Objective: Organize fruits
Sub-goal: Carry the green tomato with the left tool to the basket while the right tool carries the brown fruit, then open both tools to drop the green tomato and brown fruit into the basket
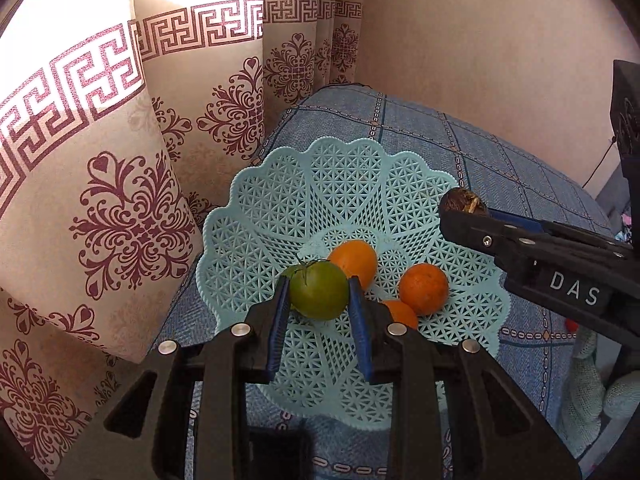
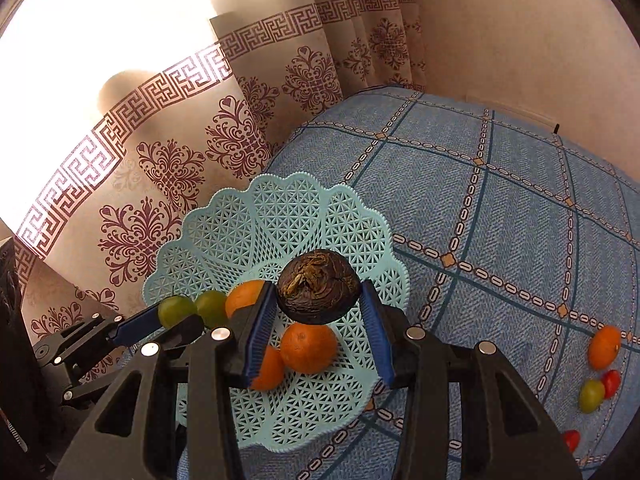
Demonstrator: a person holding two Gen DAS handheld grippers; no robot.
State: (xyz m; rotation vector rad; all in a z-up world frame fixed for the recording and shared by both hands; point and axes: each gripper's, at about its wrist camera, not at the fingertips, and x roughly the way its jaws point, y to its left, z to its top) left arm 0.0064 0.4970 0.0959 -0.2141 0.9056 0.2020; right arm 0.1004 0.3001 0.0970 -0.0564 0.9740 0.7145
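My left gripper (image 1: 319,285) is shut on a green tomato (image 1: 318,298), low over the light blue lattice basket (image 1: 280,184). In the basket lie three oranges (image 1: 424,289) and a second green tomato (image 2: 212,306), partly hidden behind the held one. My right gripper (image 2: 318,289) is shut on a dark brown wrinkled fruit (image 2: 318,292), hanging above the basket's (image 2: 224,220) right side and over an orange (image 2: 308,346). In the left wrist view the right gripper (image 1: 468,206) reaches in from the right with the dark fruit (image 1: 460,199). In the right wrist view the left gripper (image 2: 172,316) shows at the left.
The basket stands on a blue checked cloth (image 2: 500,220) beside a patterned curtain (image 1: 132,216). On the cloth at the far right lie an orange (image 2: 604,346), a green tomato (image 2: 592,396) and two small red tomatoes (image 2: 611,383). A plain wall (image 1: 480,40) rises behind.
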